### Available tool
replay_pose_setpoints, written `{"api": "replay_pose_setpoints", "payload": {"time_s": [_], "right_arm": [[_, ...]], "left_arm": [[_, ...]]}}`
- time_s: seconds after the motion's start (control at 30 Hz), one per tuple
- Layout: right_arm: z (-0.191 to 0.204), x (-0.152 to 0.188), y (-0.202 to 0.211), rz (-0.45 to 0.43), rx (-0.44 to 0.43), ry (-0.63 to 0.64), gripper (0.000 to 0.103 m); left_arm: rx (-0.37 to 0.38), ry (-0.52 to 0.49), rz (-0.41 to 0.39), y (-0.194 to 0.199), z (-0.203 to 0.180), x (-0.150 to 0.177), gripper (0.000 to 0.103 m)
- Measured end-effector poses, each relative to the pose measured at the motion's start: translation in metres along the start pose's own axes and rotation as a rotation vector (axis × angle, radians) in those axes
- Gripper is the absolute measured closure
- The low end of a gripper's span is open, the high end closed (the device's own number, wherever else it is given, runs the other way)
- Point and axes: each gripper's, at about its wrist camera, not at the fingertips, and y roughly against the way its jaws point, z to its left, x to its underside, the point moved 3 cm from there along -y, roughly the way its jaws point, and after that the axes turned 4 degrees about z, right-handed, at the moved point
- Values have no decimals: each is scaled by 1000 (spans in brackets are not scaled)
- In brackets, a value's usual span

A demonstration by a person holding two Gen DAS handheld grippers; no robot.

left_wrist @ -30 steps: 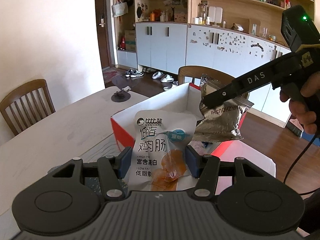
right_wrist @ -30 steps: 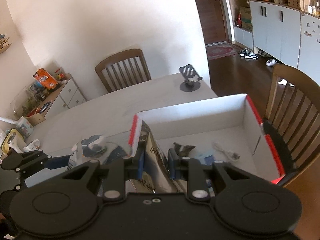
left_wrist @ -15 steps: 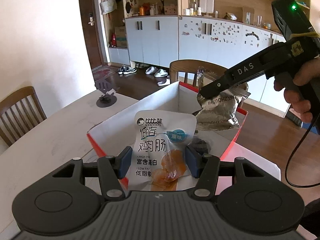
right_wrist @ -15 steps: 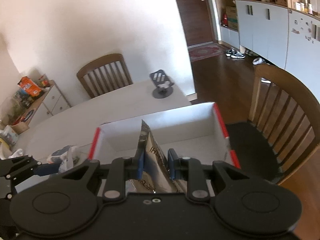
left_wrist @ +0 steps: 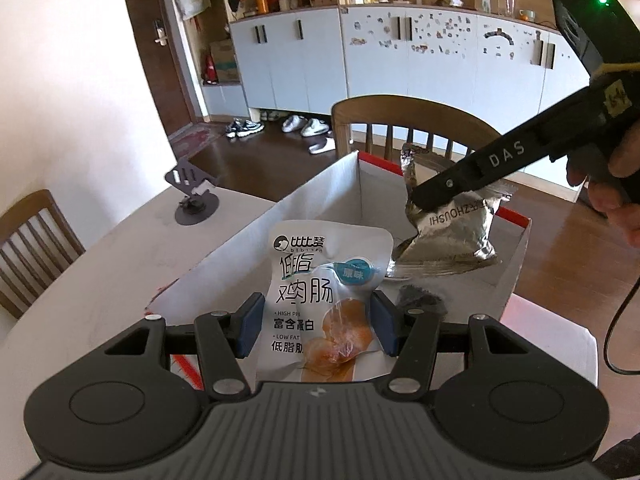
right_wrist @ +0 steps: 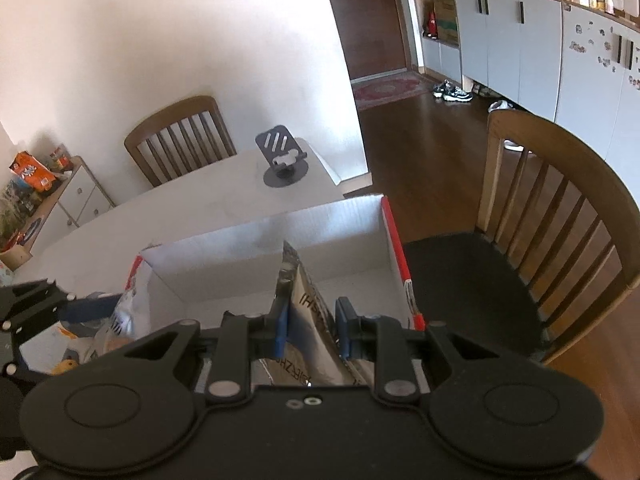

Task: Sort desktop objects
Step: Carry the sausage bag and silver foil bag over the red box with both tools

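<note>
Both grippers have travelled forward over the box since the earlier frames, so that the phone stand and the far chair now sit closer in each view and the two packets hang above the box's inside rather than at its near edge.

The table point(left_wrist: 100, 264), pale and bare-topped, carries a white cardboard box point(left_wrist: 320, 184) with red edges, open at the top, near the table's corner. A wooden chair point(right_wrist: 560, 216) with a dark seat stands just beyond the box, and a second wooden chair point(right_wrist: 180, 136) stands at the table's far side by the wall. A dark phone stand point(left_wrist: 194, 200) sits on the table, well apart from the box.

The left gripper point(left_wrist: 316, 328) holds a white snack pouch point(left_wrist: 320, 292) with blue lettering upright, its blue pads pressed on the pouch's two side edges, above the near part of the box. The right gripper point(right_wrist: 311, 326), held by a hand point(left_wrist: 608, 176) seen at the edge of the left wrist view, is clamped narrowly on a silver foil packet point(left_wrist: 452, 232), which hangs from its upper edge with its lower end down inside the box, close to the floor. A small dark object point(left_wrist: 420, 300) lies on the box floor beneath and between the two packets; what it is cannot be made out.
</note>
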Motion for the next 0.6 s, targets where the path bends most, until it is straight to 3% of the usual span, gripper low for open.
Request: {"api": "replay_pose_setpoints", "payload": {"time_s": [0.13,0.2,0.27,0.6], "right_arm": [[-2,-2,-11,12,-7,-1,84],[-4,-6,-16,16,-4,-4,94],[-4,-9,-23,16,-8,-1,98],[-12,-10,-54,69,14,13,98]], "left_arm": [[-1,-34,22,-17,-1,-7,47],[-1,-44,35,-24,0,-9,47],[-9,-59,53,-34,-1,-10,47],[1,-123,129,-65,-7,-10,47]]}}
